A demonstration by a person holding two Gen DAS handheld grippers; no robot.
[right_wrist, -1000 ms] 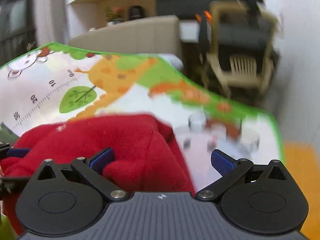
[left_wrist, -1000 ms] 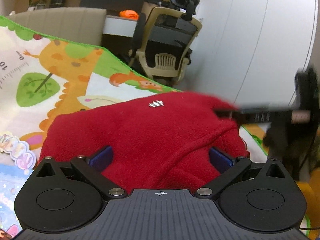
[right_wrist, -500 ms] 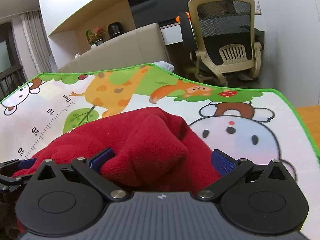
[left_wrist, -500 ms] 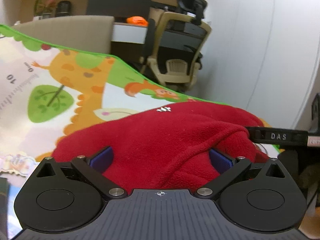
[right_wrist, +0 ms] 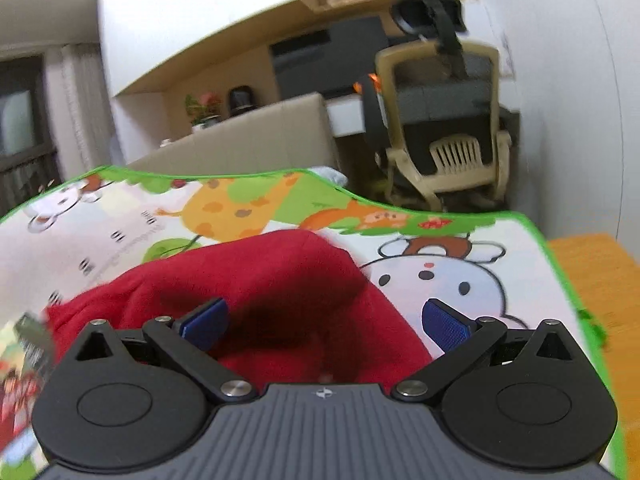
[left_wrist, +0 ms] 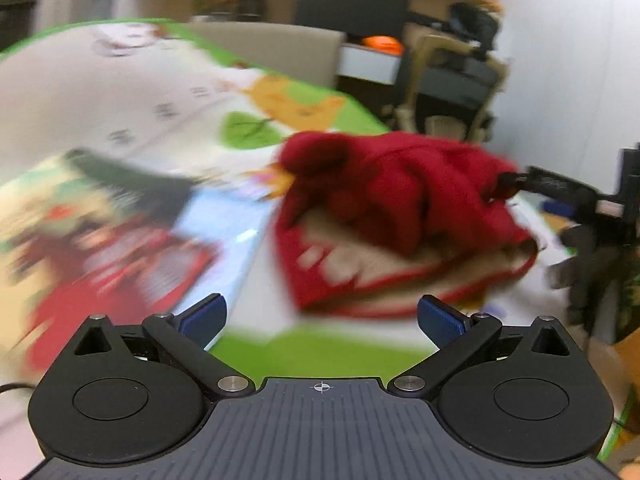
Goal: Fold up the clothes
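Red fleece garment (left_wrist: 396, 216) bunched on play mat (left_wrist: 168, 120), roughly folded, not yet tidy. Left gripper (left_wrist: 320, 316) short of garment, jaws wide, empty. Right gripper (right_wrist: 324, 320) over garment, jaws wide.

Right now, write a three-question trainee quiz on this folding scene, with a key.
1. True or false: the left gripper is clamped on the red fleece garment.
2. What lies under the garment? A) a bare wooden floor B) a cartoon-print play mat C) a grey carpet
3. Fill in: in the right wrist view, the garment lies between the open blue pads of the ____ gripper.

Key: 1 false, its jaws are open and the garment lies ahead of them; 2 B; 3 right.
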